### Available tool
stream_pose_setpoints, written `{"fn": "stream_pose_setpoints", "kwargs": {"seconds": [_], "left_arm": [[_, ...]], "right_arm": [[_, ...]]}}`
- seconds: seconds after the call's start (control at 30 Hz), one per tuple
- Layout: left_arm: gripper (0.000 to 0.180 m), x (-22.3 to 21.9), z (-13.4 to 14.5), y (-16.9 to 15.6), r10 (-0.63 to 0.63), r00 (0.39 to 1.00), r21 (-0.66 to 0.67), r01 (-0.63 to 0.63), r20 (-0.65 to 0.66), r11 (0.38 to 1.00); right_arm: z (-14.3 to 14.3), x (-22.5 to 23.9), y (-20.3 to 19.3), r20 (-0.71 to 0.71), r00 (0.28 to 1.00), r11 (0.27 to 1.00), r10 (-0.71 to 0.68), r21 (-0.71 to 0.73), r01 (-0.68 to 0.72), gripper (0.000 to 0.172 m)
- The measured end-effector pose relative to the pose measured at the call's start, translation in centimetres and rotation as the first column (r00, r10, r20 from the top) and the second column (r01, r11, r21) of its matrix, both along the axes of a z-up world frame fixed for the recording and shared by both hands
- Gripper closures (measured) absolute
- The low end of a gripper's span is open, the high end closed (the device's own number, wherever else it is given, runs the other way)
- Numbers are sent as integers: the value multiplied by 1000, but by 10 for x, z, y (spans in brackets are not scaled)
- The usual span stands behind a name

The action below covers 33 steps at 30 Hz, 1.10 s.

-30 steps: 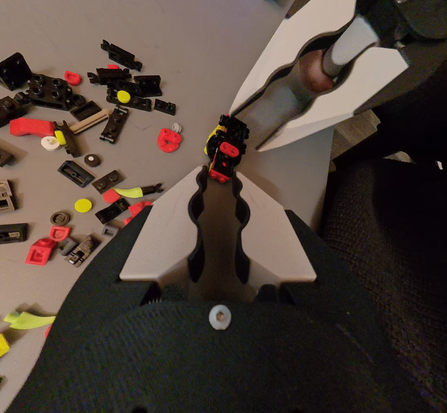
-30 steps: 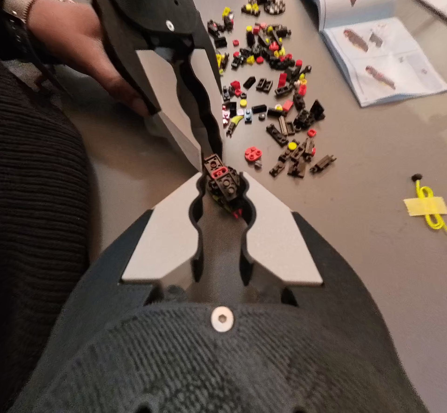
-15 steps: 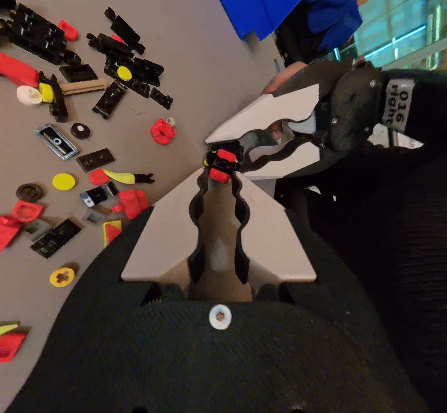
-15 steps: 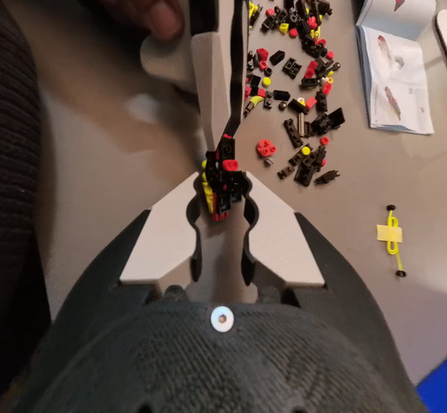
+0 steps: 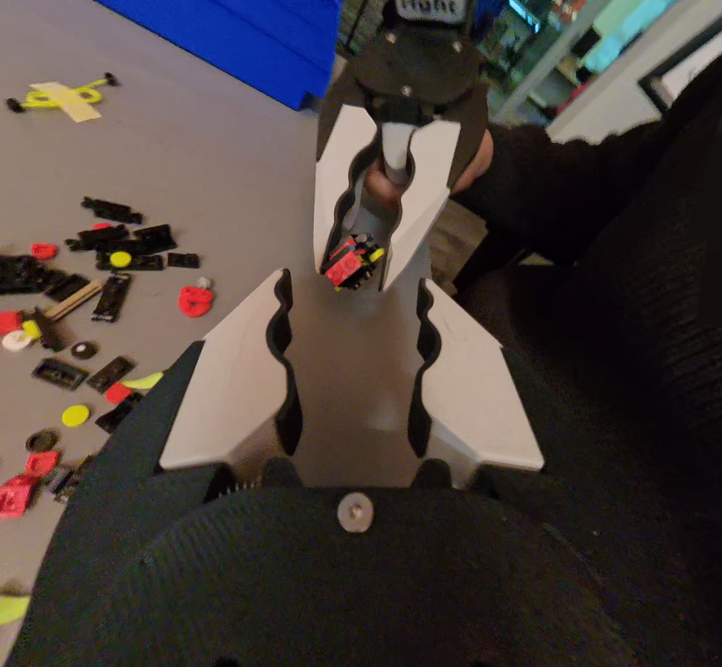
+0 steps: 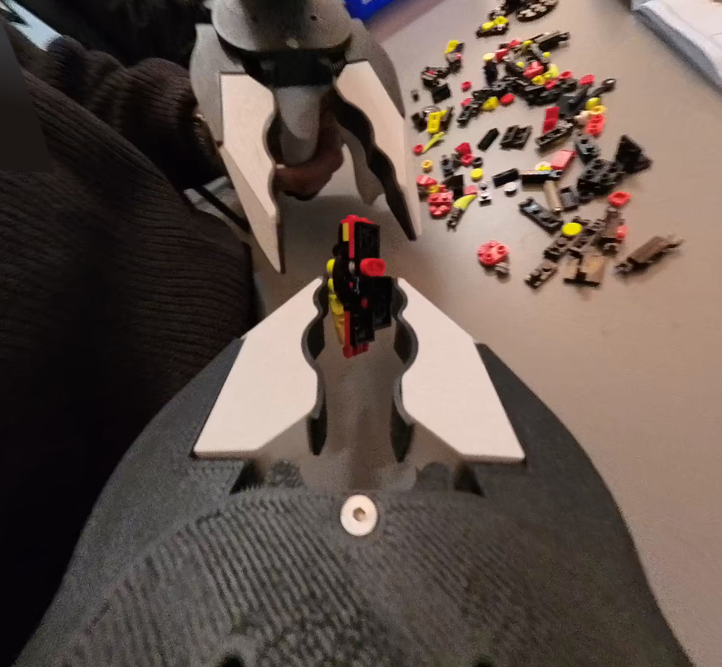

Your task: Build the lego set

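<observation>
My right gripper [image 6: 359, 288] is shut on a small brick assembly [image 6: 357, 288] of black, red and yellow pieces, held above the grey table [image 6: 547, 374] near its edge. The same assembly [image 5: 349, 263] shows in the left wrist view between the right gripper's fingertips [image 5: 351, 277]. My left gripper [image 5: 353, 284] is open wide and empty, just in front of the assembly and not touching it. In the right wrist view the left gripper [image 6: 344, 245] faces mine with its fingers spread on either side beyond the assembly.
Loose black, red and yellow brick pieces [image 6: 527, 132] lie scattered on the table, also seen in the left wrist view [image 5: 78, 296]. A blue bin [image 5: 234, 15] stands at the back. An open instruction booklet [image 6: 664, 3] lies far right. A taped yellow cord [image 5: 62, 97] lies nearby. The tips of both grippers are at nearly the same place.
My left gripper let go of the assembly, opened wide and drew back a little. The right gripper kept its hold on the assembly and turned to face the left one.
</observation>
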<state>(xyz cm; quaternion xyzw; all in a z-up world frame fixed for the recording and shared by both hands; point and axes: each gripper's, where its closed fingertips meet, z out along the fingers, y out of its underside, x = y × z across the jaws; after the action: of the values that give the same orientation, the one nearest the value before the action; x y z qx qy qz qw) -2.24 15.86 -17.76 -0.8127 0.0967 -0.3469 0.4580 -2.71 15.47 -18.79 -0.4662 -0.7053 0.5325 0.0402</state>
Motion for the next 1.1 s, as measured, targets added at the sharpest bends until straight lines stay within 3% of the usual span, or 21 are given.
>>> {"fn": "stream_pose_setpoints", "kwargs": {"seconds": [0.13,0.2,0.3,0.5,0.63,0.93,1.1], "left_arm": [[123,23,4,-11,-134,990,62,137,-38,989],[135,33,12,-18,-199,979,111,203,-51,973],[139,40,11,-23,-230,967,130,243,-107,961],[140,45,14,-29,-267,958,140,280,-106,950],[153,45,15,-33,-281,952,142,297,-118,944],[160,47,12,-34,-293,950,117,305,-106,945],[161,41,17,-31,-263,962,129,271,-72,954]], "right_arm": [[9,18,-23,31,992,986,125,-117,-121,142],[10,25,-31,50,984,975,173,-150,-164,142],[10,32,-37,72,974,964,214,-176,-199,142],[15,39,-40,73,965,947,252,-223,-231,142],[20,40,-37,66,964,937,259,-260,-234,142],[14,43,-40,76,956,938,282,-231,-258,142],[23,33,-35,-10,975,954,223,-202,-220,138]]}}
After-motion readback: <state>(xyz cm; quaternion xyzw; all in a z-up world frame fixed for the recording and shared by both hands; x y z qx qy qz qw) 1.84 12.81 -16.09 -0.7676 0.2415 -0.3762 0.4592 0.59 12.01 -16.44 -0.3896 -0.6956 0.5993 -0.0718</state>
